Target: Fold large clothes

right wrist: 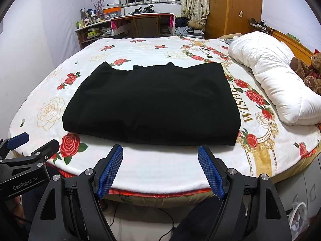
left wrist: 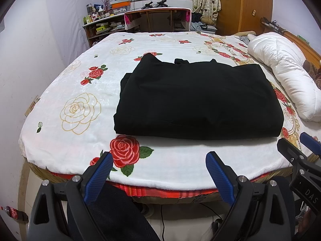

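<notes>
Black garment (left wrist: 197,100) is lying folded into a chunky rectangle on the bed (left wrist: 80,144), roughly mid-mattress and closer to the near edge, on the white rose-print blanket (right wrist: 160,170). A few bits of fabric poke out along its far edge (collar or sleeve ends, can't tell which).

Left gripper (left wrist: 158,168) is hanging at the near edge of the bed w/ its blue pads (left wrist: 98,172) spread wide, nothing between them, not touching the garment. Right gripper (right wrist: 160,164) is the same deal: jaws wide apart, empty, sitting just short of the garment's near edge. Each one shows up at the side of the other's cam, so they're side by side.

Other stuff: white duvet (right wrist: 270,70) bunched along the right side of the bed, teddy bear (right wrist: 309,70) just past it by the wooden headboard. Desk (left wrist: 158,12) and a cluttered shelf (left wrist: 98,26) at the far wall under the window, wardrobe (right wrist: 234,6) in the corner. Cola bottle (left wrist: 14,213) on the floor at left.
</notes>
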A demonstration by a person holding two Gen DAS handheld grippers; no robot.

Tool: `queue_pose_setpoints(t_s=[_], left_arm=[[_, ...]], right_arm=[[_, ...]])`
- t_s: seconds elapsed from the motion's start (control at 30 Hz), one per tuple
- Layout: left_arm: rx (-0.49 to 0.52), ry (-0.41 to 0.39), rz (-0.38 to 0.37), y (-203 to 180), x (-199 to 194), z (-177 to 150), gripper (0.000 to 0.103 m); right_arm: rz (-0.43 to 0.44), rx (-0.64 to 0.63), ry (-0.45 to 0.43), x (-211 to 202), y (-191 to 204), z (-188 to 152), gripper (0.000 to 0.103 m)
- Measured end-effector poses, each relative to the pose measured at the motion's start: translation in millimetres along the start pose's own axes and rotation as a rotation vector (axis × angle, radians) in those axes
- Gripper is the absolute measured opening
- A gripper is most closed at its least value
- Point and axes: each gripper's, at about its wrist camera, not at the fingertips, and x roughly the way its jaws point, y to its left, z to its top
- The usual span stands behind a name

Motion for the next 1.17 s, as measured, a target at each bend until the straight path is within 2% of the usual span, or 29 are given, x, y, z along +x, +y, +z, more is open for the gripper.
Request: queue_pose_setpoints(t_s=[1.17], left_arm=[[-0.005,-0.009,0.012,0.5,-1.8,-2.1,0.095]], right_arm=[[0.001,-0.002,0.000,0.8,-1.7,-0.2,0.077]])
